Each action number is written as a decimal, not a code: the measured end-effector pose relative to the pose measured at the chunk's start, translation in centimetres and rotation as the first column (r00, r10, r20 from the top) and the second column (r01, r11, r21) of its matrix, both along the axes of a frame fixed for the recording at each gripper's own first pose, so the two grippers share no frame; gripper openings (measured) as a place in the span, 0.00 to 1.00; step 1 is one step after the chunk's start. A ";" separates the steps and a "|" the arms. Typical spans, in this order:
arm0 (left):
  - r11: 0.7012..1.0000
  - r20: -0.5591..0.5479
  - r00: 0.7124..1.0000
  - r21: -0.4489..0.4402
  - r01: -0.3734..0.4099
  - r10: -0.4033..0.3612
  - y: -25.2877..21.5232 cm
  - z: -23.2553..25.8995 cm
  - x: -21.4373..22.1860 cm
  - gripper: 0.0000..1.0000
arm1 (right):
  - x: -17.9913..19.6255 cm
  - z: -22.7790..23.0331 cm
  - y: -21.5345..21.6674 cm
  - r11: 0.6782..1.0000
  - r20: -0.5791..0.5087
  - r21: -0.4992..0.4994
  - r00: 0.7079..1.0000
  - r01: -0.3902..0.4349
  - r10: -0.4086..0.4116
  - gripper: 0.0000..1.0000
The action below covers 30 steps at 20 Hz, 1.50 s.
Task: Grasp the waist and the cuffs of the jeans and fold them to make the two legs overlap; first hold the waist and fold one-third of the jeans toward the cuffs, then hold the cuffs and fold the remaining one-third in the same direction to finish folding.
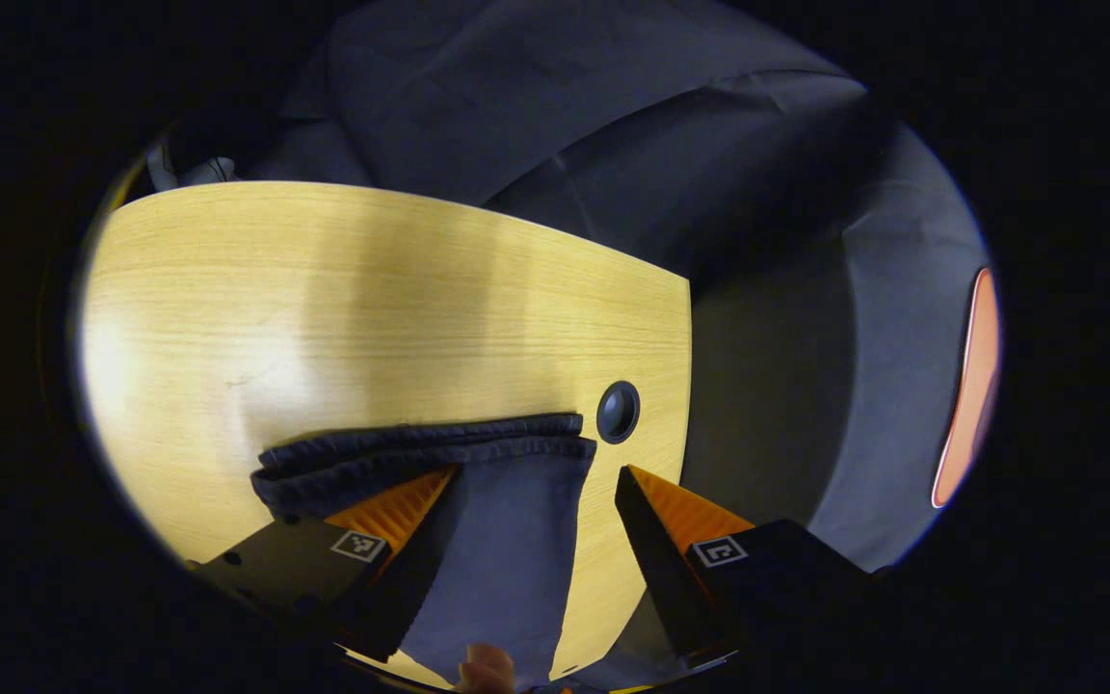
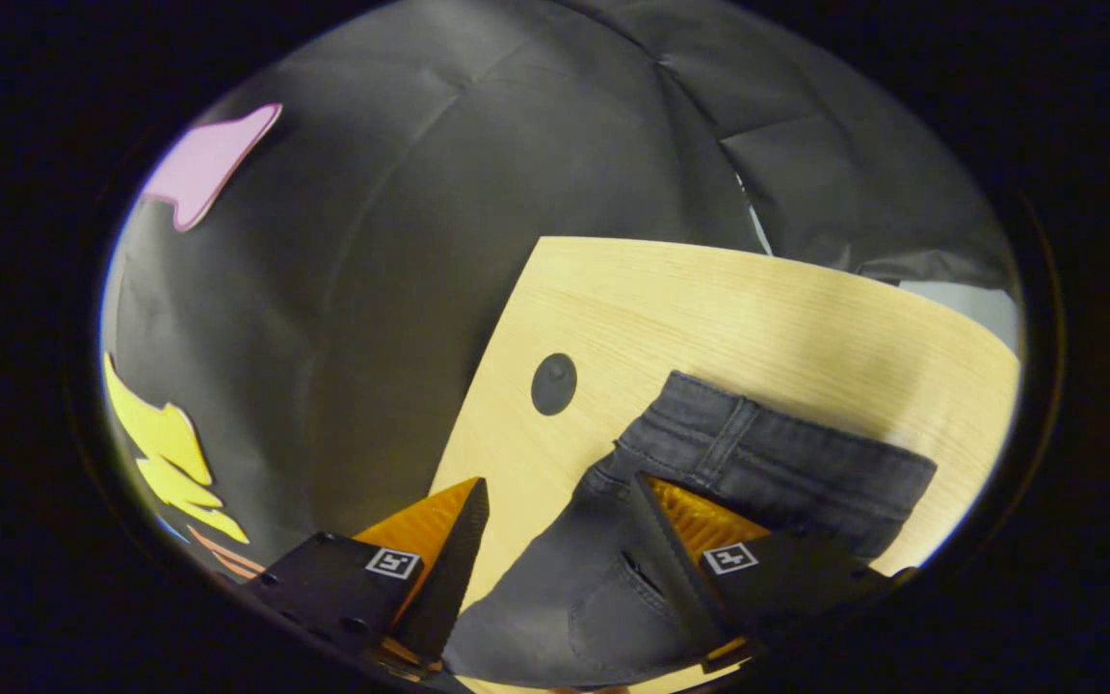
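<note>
Left gripper view puts your left tool [image 1: 536, 482] low over a pale wood-grain worktop [image 1: 324, 308], its two fingers spread wide apart with nothing pressed between them. The dark jeans [image 1: 507, 549] lie flat on the worktop under that tool: you see the cuffs [image 1: 420, 445] as two stacked hems running across the view just past the fingertips, one leg lying on the other, with the cloth continuing back toward you between the fingers. One finger [image 1: 401, 511] sits over the cuff end; whether it touches the fabric you cannot tell. The other finger stands off to the side, beyond the edge of the jeans, over bare wood. A dark round cable port [image 1: 619, 412] is set into the worktop just beside the cuffs, near the worktop's edge. A fingertip of a hand [image 1: 486, 667] shows at the very bottom of the view, against the cloth.

Right gripper view shows your right tool [image 2: 555, 501] also spread open, gripping nothing. Here the waist [image 2: 786, 463] of the jeans lies on the worktop, waistband and a belt loop in sight, a back pocket [image 2: 613, 598] nearer you. One finger [image 2: 680, 525] hangs over the denim below the waistband; the other is above bare wood beside the jeans. The same kind of round port [image 2: 553, 383] sits near the waist.

Around the worktop, a black cloth wall [image 2: 401, 241] hangs creased and folded on every side, dim, while the wood is brightly lit.
</note>
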<state>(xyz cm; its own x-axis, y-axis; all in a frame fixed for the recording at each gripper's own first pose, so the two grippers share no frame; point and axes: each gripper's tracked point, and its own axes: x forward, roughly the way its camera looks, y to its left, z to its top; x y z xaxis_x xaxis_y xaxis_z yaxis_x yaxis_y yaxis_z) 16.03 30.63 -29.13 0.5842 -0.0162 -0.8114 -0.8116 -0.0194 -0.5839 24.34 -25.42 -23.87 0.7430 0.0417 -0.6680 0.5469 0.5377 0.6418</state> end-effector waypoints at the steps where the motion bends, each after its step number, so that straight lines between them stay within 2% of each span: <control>1: 1.000 0.014 1.000 0.009 0.005 -0.005 0.3 0.4 0.0 1.00 | 0.2 0.2 0.2 1.000 0.002 -0.014 1.000 -0.011 0.011 0.87; 3: 0.999 0.078 0.997 0.051 0.019 -0.023 0.6 2.6 0.6 1.00 | 0.0 1.2 0.6 0.999 0.011 -0.025 1.000 -0.025 0.025 0.89; 4: 0.997 0.118 0.992 0.078 0.028 -0.037 0.6 4.0 1.0 0.99 | -0.4 1.8 1.0 0.999 0.019 -0.024 0.999 -0.036 0.037 0.96; 7: 0.979 0.249 0.962 0.195 0.065 -0.113 0.0 10.3 2.0 0.99 | -2.4 4.1 1.0 0.995 0.044 -0.074 0.997 -0.065 0.069 0.96; 10: 0.924 0.365 0.895 0.365 0.118 -0.258 -2.4 18.9 2.4 0.99 | -5.3 6.9 0.2 0.983 0.077 -0.164 0.992 -0.085 0.099 0.96; 12: 0.878 0.421 0.843 0.465 0.117 -0.335 -4.5 23.8 2.4 0.99 | -7.5 8.3 -0.4 0.974 0.092 -0.212 0.991 -0.080 0.101 0.96; 13: 0.848 0.424 0.828 0.519 0.110 -0.367 -5.2 25.5 1.8 0.99 | -8.8 8.5 -1.0 0.972 0.091 -0.225 0.992 -0.067 0.089 0.96; 15: 0.763 0.406 0.793 0.636 0.111 -0.454 -7.0 28.1 0.5 0.99 | -11.0 8.3 -1.5 0.977 0.091 -0.211 0.994 -0.034 0.054 0.96; 16: 0.704 0.368 0.782 0.699 0.125 -0.504 -8.4 28.7 -0.3 0.98 | -11.7 7.8 -1.8 0.982 0.083 -0.188 0.996 -0.015 0.031 0.96; 17: 0.626 0.316 0.768 0.768 0.137 -0.556 -9.4 29.2 -1.0 0.98 | -12.5 6.9 -2.2 0.986 0.073 -0.165 0.997 0.005 0.007 0.96; 18: 0.531 0.259 0.752 0.836 0.141 -0.606 -10.4 29.7 -1.6 0.98 | -13.4 5.9 -2.7 0.989 0.057 -0.143 0.998 0.024 -0.016 0.96; 20: 0.286 0.124 0.706 0.951 0.116 -0.697 -12.6 30.9 -3.1 1.00 | -14.7 3.6 -3.2 0.994 0.020 -0.087 0.998 0.062 -0.060 0.96; 21: 0.194 0.090 0.679 0.978 0.078 -0.728 -14.2 32.2 -4.1 1.00 | -15.0 2.7 -3.2 0.995 0.013 -0.048 0.997 0.082 -0.082 0.96; 22: 0.120 0.074 0.661 0.992 0.025 -0.747 -15.4 33.6 -4.6 0.98 | -15.2 2.1 -3.3 0.994 0.004 -0.018 0.995 0.104 -0.104 0.96; 23: 0.064 0.051 0.652 0.998 -0.005 -0.757 -16.4 34.5 -5.4 1.00 | -15.4 1.3 -3.5 0.993 -0.006 0.003 0.993 0.122 -0.122 0.96; 24: 0.020 0.025 0.639 1.000 -0.014 -0.769 -17.6 35.1 -6.5 0.98 | -15.5 0.7 -3.6 0.990 -0.011 0.020 0.991 0.136 -0.136 0.96; 26: -0.026 -0.025 0.589 1.000 0.005 -0.808 -19.9 34.9 -8.1 0.99 | -15.2 0.0 -3.8 0.987 -0.015 0.045 0.988 0.154 -0.154 0.96; 28: -0.054 -0.064 0.548 0.998 0.035 -0.834 -21.7 34.2 -9.3 0.99 | -14.8 -0.5 -3.8 0.984 -0.015 0.064 0.987 0.164 -0.163 0.96; 30: -0.059 -0.078 0.524 0.997 0.052 -0.848 -23.1 33.9 -10.1 1.00 | -14.4 -1.2 -3.8 0.984 -0.019 0.064 0.986 0.164 -0.163 0.96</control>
<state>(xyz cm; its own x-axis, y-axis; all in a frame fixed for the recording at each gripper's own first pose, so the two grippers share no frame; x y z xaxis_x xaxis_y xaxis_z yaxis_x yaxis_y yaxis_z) 5.95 7.51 4.76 0.9951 -0.0669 -0.0722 0.0696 0.9969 0.0359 9.90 -29.26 -25.04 0.7339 -0.0360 -0.6783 0.6332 0.3974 0.6641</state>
